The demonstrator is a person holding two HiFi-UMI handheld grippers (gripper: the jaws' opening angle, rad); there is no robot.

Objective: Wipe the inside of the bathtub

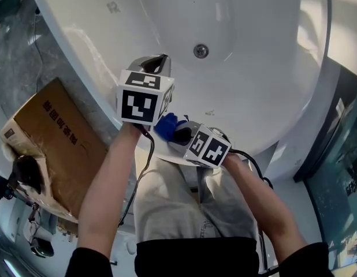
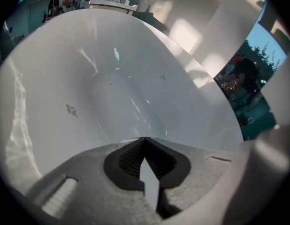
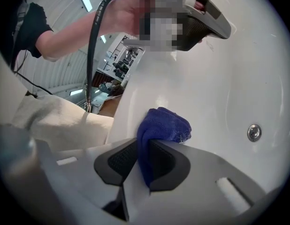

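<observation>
- White bathtub [image 1: 253, 85] fills the upper head view, with its drain [image 1: 201, 51] near the middle of the bottom. A cardboard box [image 1: 57, 137] lies outside the tub, to the left.
- Left gripper [image 2: 145, 140] hangs over the tub's near wall, jaws pressed together with nothing between them.
- Right gripper [image 3: 145, 144] is clenched on a blue cloth [image 3: 163, 123], which bunches out past the jaw tips by the near rim.
- Whether the cloth touches the tub cannot be told.
- Step in hand, as a judgement: bringing the cloth in to begin wiping.
- The next move calls for lowering the cloth onto the inner wall, pressing it flat and sweeping toward the drain.
</observation>
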